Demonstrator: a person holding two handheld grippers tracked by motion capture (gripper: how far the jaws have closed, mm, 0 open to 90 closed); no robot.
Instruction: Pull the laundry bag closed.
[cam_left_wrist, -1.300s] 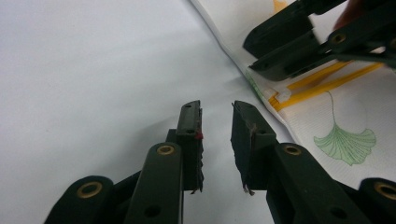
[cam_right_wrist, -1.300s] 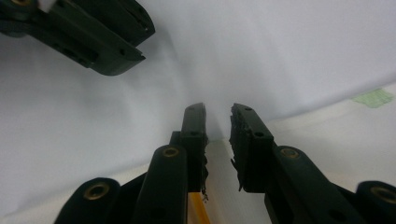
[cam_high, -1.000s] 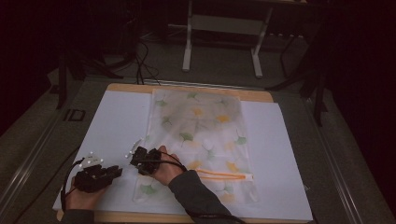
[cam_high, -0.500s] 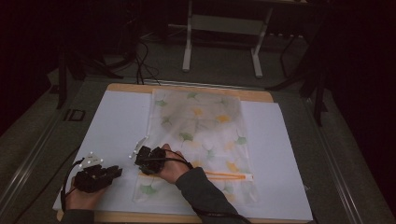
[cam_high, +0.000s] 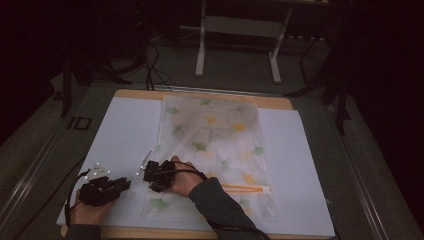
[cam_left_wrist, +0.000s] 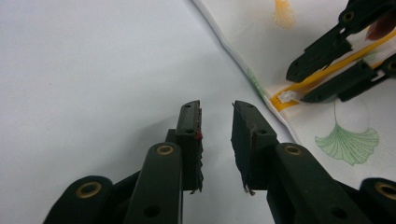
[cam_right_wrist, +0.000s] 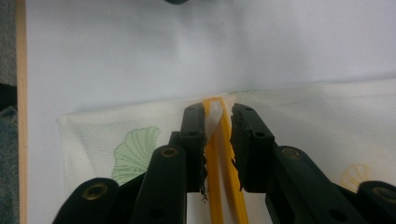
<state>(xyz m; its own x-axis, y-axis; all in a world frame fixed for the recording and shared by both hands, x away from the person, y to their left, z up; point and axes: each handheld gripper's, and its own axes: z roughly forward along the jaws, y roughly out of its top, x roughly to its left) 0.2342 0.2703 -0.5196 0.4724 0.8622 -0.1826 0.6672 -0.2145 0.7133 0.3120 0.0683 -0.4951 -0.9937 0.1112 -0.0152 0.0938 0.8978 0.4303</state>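
A white sheet-covered table is seen; no readable writing. A translucent ginkgo-leaf-printed zip bag lies on it. The right gripper, jaws just reopened, straddles the orange zipper's white slider. The left gripper is open, empty, beside the bag.

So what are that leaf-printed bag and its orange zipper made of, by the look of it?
The bag looks like a fine mesh fabric, matt and half see-through: a tiny grid weave shows in the right gripper view, with ginkgo leaves printed on it. The zipper looks like smooth, slightly glossy orange plastic, and its pull like pale translucent plastic. The pull sits between the right gripper's jaws.
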